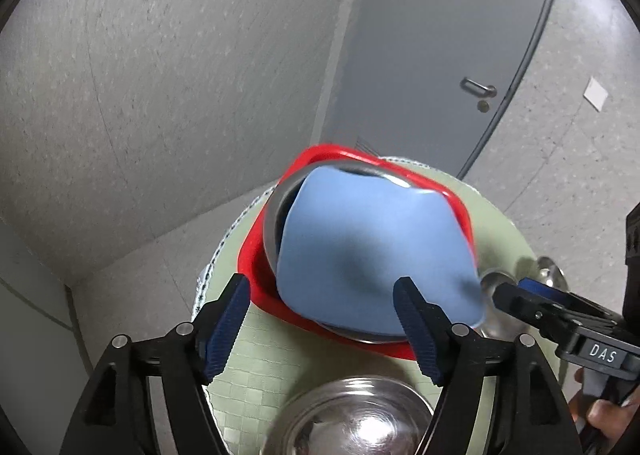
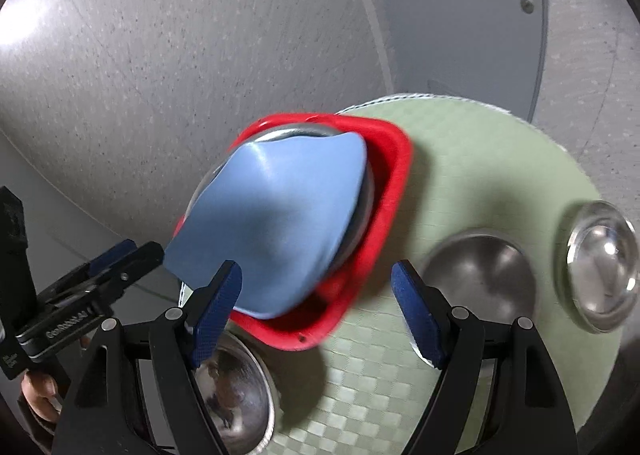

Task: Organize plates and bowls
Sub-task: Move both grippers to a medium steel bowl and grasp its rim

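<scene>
A blue square plate [image 1: 372,247] lies tilted on a steel plate [image 1: 276,211] inside a red square plate [image 1: 250,267] on a round green table [image 1: 256,359]. My left gripper [image 1: 324,329] is open just in front of the stack, and also shows in the right wrist view [image 2: 120,259]. My right gripper [image 2: 316,311] is open, its left finger over the blue plate's [image 2: 272,227] near edge and the red plate [image 2: 392,183] between its fingers. It shows at the right of the left wrist view [image 1: 524,295]. A steel bowl [image 1: 352,419] sits below my left gripper.
Steel bowls stand on the green table [image 2: 480,175]: one upside down [image 2: 484,275], one at the right edge [image 2: 604,271], one at the near left [image 2: 236,391]. Grey walls and a grey door [image 1: 440,55] lie behind. The table edge drops off behind the red plate.
</scene>
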The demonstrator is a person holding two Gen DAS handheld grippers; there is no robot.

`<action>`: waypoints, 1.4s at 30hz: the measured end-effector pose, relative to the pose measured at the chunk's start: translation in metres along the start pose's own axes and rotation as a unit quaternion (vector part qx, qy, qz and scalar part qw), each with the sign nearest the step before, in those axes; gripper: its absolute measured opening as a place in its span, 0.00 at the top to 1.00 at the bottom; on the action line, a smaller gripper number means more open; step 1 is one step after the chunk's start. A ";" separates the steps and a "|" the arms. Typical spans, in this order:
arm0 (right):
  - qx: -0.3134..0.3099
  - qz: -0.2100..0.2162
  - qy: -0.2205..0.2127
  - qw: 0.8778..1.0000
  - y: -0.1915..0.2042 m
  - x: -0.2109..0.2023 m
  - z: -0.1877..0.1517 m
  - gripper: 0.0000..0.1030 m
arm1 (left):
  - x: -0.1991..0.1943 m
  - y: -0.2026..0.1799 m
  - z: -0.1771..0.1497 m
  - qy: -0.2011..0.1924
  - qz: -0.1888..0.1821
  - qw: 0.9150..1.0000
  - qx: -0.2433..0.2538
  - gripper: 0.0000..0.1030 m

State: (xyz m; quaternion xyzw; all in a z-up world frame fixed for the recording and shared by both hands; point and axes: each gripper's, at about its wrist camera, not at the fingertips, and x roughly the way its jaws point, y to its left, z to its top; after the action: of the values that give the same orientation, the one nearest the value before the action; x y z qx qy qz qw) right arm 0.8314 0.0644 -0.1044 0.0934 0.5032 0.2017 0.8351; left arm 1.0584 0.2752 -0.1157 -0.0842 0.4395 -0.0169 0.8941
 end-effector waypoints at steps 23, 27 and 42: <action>-0.001 -0.040 -0.019 0.999 -0.205 -0.073 0.001 0.23 | 0.034 -0.239 -0.050 0.043 -0.034 0.998 0.020 0.27; 0.018 -0.060 -0.008 0.998 -0.251 -0.068 0.003 0.23 | 0.073 -0.285 -0.051 0.074 -0.035 0.996 0.045 0.29; 0.087 0.024 0.063 0.994 -0.311 -0.014 -0.015 0.55 | 0.176 -0.353 -0.043 0.155 0.004 0.981 0.117 0.72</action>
State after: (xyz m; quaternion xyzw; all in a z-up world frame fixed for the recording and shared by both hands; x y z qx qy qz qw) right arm 0.8880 -0.2225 -0.2119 0.1650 0.5677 0.1827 0.7856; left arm 1.1480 -0.0972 -0.2210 0.0260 0.5678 -0.0775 0.8191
